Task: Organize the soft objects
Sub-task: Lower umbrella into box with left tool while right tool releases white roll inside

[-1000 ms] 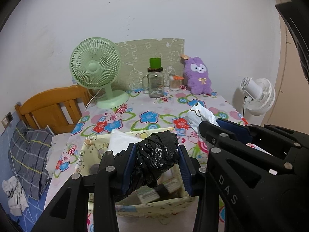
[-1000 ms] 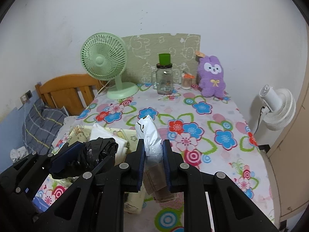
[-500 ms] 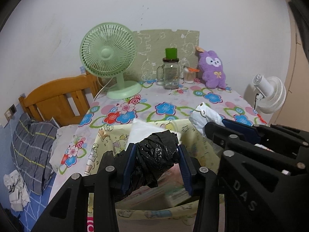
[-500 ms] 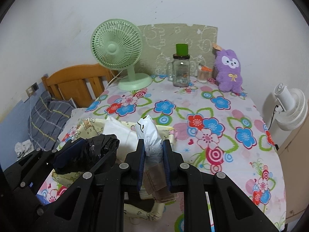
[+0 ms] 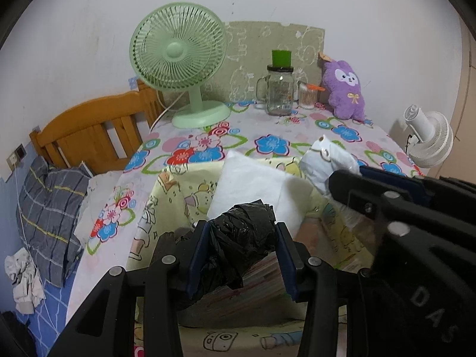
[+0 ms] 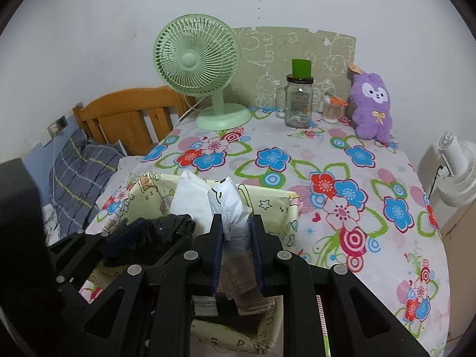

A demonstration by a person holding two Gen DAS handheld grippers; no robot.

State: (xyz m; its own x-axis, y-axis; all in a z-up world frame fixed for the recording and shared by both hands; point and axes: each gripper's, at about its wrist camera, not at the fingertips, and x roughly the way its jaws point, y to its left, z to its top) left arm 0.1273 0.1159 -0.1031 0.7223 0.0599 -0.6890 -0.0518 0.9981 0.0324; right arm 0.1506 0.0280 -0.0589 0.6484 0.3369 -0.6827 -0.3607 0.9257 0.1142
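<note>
One pale yellow fabric storage bin with cartoon prints [image 5: 166, 205] sits at the near edge of the flower-patterned counter [image 6: 342, 160]. Inside it stand a folded white cloth [image 5: 253, 184] and, lower down, what look like flat stacked packets, though blur makes them hard to name.

Two hand-held grippers hang side by side over the bin, both tilted downward. On the left, the left hand-held gripper [image 5: 241, 250] has its blue pads pressed into a crumpled black plastic bag [image 5: 242, 238], held above the bin's near half. Beside it on the right, the right hand-held gripper [image 6: 236, 238] is nearly closed, pinching a scrunched white plastic bag [image 6: 230, 208] that sticks up past its fingertips over the bin's right side.

Along the far edge of the counter, from left: one mint green desk fan [image 5: 178, 56], one glass mason jar with a handle and a green cap [image 5: 279, 89], one small clear tub of cotton swabs [image 5: 306, 96] and one purple plush rabbit [image 5: 346, 89]. One white fan [image 5: 428, 136] stands off the counter's right edge.
</note>
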